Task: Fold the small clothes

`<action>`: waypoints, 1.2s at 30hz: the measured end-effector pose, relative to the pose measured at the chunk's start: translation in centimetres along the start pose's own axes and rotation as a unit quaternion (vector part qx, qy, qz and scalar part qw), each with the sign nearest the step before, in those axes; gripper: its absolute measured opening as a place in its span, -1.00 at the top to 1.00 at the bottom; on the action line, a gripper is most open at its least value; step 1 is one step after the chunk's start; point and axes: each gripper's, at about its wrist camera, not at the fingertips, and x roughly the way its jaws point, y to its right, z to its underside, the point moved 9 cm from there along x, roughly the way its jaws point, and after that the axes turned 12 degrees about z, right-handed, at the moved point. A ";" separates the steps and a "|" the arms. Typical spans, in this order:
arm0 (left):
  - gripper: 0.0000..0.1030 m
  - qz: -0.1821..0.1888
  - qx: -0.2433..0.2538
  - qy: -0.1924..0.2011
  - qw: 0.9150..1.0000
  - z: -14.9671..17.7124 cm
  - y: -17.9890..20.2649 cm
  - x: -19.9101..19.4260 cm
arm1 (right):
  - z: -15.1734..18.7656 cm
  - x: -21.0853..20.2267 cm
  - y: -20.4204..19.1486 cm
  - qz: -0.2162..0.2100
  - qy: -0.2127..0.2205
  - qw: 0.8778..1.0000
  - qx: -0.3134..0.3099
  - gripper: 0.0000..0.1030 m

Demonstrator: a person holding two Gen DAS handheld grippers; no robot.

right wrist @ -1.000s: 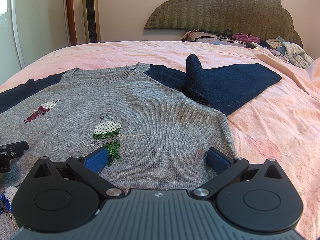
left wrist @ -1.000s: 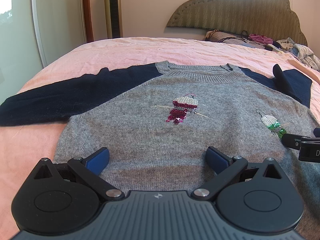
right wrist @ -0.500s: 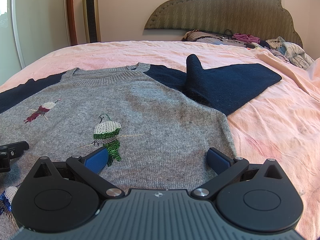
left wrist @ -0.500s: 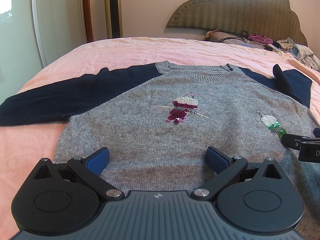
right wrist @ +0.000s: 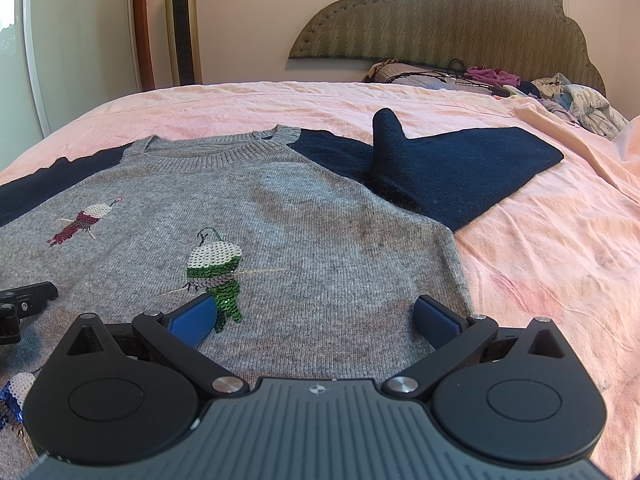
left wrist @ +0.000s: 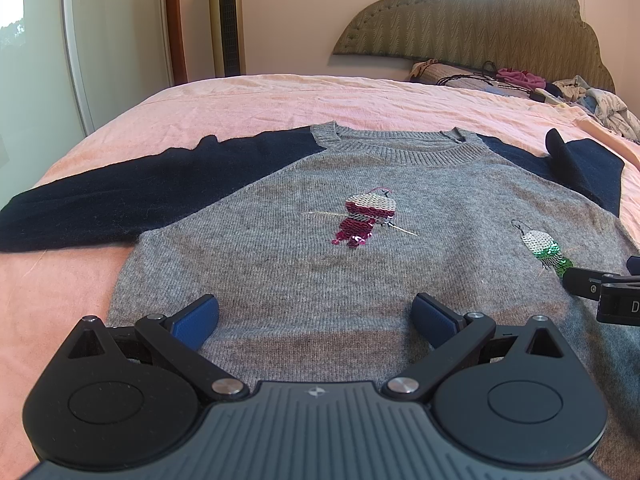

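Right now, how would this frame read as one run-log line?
stage: pre-fold | sweater: flat on bed, face up | left gripper: open over hem | right gripper: open over hem | right sleeve: bunched

One sweater point(left wrist: 320, 264) lies on one bed point(left wrist: 280, 96). It has two dark blue sleeves, one at the left of the frame point(left wrist: 120, 196) and one at the right point(right wrist: 452, 168). Three shiny birds show on it: a pink one point(left wrist: 366, 216), a green one point(right wrist: 216, 276) and a blue one at the lower left edge point(right wrist: 14, 394). There are two grippers, the left gripper point(left wrist: 316, 314) and the right gripper point(right wrist: 314, 316), each with two blue pads. One tall fan point(right wrist: 182, 20) and one headboard point(right wrist: 440, 16) stand at the top.
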 end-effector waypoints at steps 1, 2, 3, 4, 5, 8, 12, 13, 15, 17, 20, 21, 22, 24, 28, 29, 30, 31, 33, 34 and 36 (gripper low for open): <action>-1.00 0.000 0.000 0.000 1.000 0.0 0.0 0.0 | 0.0 0.0 0.0 0.000 0.000 1.000 0.000 -1.00; -1.00 0.000 0.000 0.000 1.000 0.0 0.0 0.0 | 0.0 0.0 0.0 0.000 0.000 1.000 0.000 -1.00; -1.00 0.000 0.000 0.000 1.000 0.0 0.0 0.0 | 0.0 0.0 0.0 0.000 0.000 1.000 0.000 -1.00; -1.00 0.000 0.000 0.000 1.000 0.0 0.0 0.0 | 0.0 0.0 0.0 0.000 0.000 1.000 0.000 -1.00; -1.00 0.000 0.000 0.000 1.000 0.0 0.0 0.0 | 0.0 0.0 0.0 0.000 0.000 1.000 0.000 -1.00; -1.00 0.000 0.000 0.000 1.000 0.0 0.0 0.0 | 0.0 0.0 0.0 0.000 0.000 1.000 0.000 -1.00; -1.00 0.000 0.000 0.000 1.000 0.0 0.0 0.0 | 0.0 0.0 0.0 0.000 0.000 1.000 0.000 -1.00; -1.00 0.000 0.000 0.000 1.000 0.0 0.0 0.0 | 0.0 0.0 0.0 0.000 0.000 1.000 0.000 -1.00; -1.00 0.000 0.000 0.000 1.000 0.0 0.0 0.0 | 0.0 0.0 0.0 0.000 0.000 1.000 0.000 -1.00; -1.00 0.000 0.000 0.000 1.000 0.0 0.0 0.0 | 0.1 0.0 0.0 0.000 0.000 1.000 0.000 -1.00; -1.00 0.000 0.000 0.000 1.000 0.0 0.0 0.0 | 0.1 0.1 0.0 -0.001 -0.002 1.000 -0.002 -1.00; -1.00 0.000 0.000 0.000 1.000 0.0 0.0 0.0 | 0.0 0.1 0.0 -0.004 -0.005 1.000 -0.004 -1.00; -1.00 0.000 0.000 0.000 1.000 0.0 0.0 0.0 | -0.1 0.0 0.0 -0.012 -0.009 1.000 -0.010 -1.00; -1.00 0.001 0.000 0.000 1.000 0.0 0.0 0.0 | -0.9 -0.1 0.4 -0.035 -0.016 0.999 -0.007 -1.00; -1.00 0.002 -0.001 0.001 1.000 0.0 0.1 0.0 | -5.5 -0.9 5.6 -0.110 0.014 0.989 0.092 -1.00; -1.00 0.002 -0.002 0.001 1.000 -0.1 0.0 -0.1 | -6.7 -0.2 7.6 -0.127 0.015 0.984 0.128 -1.00; -1.00 0.003 -0.002 0.001 1.000 -0.2 0.0 -0.2 | -8.0 0.9 10.0 -0.143 0.015 0.976 0.166 -1.00; -1.00 0.003 -0.002 0.002 1.000 -0.2 -0.1 -0.1 | -8.9 2.2 12.3 -0.148 0.014 0.968 0.203 -1.00; -1.00 0.004 -0.003 0.002 1.000 -0.1 0.0 -0.2 | -10.2 5.7 17.9 -0.135 0.004 0.950 0.283 -0.99; -1.00 0.004 -0.003 0.002 1.000 -0.1 0.1 -0.4 | -10.5 7.7 20.7 -0.126 -0.008 0.938 0.322 -0.87; -1.00 0.004 -0.002 0.002 1.000 -0.1 0.0 -0.2 | -10.7 11.4 25.5 -0.103 -0.019 0.921 0.376 -0.72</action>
